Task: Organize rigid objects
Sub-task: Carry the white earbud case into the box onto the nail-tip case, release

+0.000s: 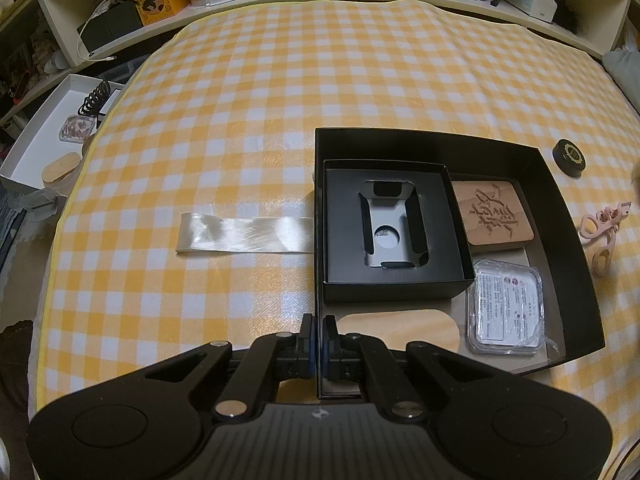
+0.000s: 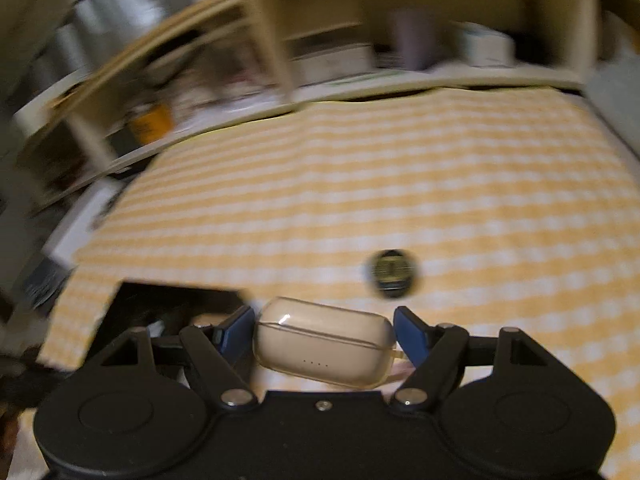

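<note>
Gripping earbud case (image 2: 325,346) w/ right tongs (image 2: 324,338), left tongs (image 1: 319,346) pinching box wall (image 1: 319,216).

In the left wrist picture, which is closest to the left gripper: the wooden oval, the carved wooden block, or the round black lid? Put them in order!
From the left gripper:
1. Wooden oval, just right of the fingertips, inside the black box.
2. Carved wooden block, farther back in the box.
3. Round black lid, outside the box, on the checked cloth.

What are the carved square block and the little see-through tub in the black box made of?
The carved block looks like pale unfinished wood: matte tan, with characters cut into it. The tub seems to be clear glossy plastic: light glints off its rim and a printed label shows through.
</note>
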The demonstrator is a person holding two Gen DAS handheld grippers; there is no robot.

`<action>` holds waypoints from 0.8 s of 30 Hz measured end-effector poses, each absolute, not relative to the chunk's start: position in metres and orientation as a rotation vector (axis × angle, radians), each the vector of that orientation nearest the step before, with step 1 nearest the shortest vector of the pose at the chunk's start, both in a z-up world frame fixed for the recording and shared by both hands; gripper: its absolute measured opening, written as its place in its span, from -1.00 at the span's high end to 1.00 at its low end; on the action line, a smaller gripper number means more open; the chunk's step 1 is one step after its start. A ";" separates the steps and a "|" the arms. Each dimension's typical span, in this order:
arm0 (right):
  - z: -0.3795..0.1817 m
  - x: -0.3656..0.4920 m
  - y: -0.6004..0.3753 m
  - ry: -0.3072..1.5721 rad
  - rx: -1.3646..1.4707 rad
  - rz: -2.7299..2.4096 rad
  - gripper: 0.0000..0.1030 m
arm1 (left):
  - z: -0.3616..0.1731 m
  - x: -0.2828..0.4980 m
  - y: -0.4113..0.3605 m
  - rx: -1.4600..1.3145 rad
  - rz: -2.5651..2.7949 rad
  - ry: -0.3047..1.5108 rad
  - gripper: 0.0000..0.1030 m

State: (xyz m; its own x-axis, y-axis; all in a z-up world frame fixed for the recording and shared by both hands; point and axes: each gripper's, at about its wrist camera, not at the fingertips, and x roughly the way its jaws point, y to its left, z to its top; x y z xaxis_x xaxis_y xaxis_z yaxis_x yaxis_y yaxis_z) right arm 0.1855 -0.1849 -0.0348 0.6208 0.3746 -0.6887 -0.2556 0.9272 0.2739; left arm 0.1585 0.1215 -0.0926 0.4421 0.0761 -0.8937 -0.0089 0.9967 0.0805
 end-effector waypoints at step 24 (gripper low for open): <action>-0.085 0.155 -0.050 0.848 -0.241 0.758 -0.49 | -0.093 0.159 0.120 0.066 0.050 1.109 0.94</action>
